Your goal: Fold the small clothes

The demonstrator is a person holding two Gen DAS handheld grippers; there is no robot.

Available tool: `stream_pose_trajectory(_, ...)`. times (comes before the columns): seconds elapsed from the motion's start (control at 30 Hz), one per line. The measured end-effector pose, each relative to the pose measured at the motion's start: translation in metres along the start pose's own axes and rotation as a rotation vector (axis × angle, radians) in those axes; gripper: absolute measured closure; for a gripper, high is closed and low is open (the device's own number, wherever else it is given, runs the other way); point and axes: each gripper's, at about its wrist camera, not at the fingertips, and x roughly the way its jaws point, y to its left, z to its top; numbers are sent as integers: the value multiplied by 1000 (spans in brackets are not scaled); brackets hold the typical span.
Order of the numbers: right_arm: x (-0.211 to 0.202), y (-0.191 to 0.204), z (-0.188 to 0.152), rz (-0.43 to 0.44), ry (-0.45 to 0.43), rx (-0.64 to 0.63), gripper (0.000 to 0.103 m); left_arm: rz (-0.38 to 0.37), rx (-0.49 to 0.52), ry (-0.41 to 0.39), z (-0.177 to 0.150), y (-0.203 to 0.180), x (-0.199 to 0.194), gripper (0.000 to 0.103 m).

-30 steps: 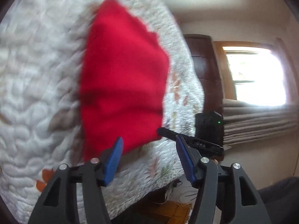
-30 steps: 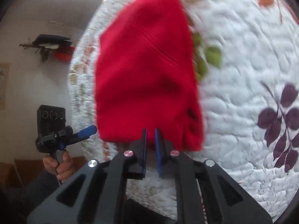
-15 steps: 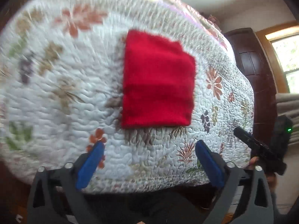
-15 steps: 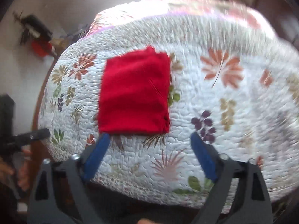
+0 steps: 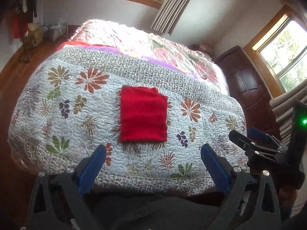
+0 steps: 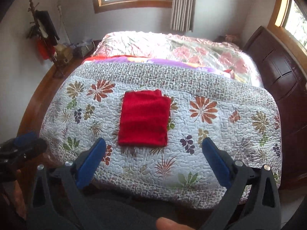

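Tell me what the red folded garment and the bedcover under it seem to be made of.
Red garment: soft matte knit or fleece, judging by its fuzzy, faintly ribbed surface; exact fabric unclear. Bedcover: quilted cloth, likely cotton, with puffy stitched swirls and printed leaves.

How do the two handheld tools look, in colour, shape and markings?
Both look alike. The left tool and the right tool each have two black plastic arms with triangular cut-outs and silver screw heads. Each finger carries a long blue pad. In the left wrist view, the right tool has a black box behind it with a small green light.
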Motion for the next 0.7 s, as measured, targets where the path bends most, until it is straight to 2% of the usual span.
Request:
stream_pose_trajectory(0.23,-17,-2,-9,-1,-23,12,3,-2,48,5,-6,-19,-7,4)
stream_pose_trajectory(0.7,-22,4,-19,-14,-14,21,3,-11,74,25,-15,-21,-6,4)
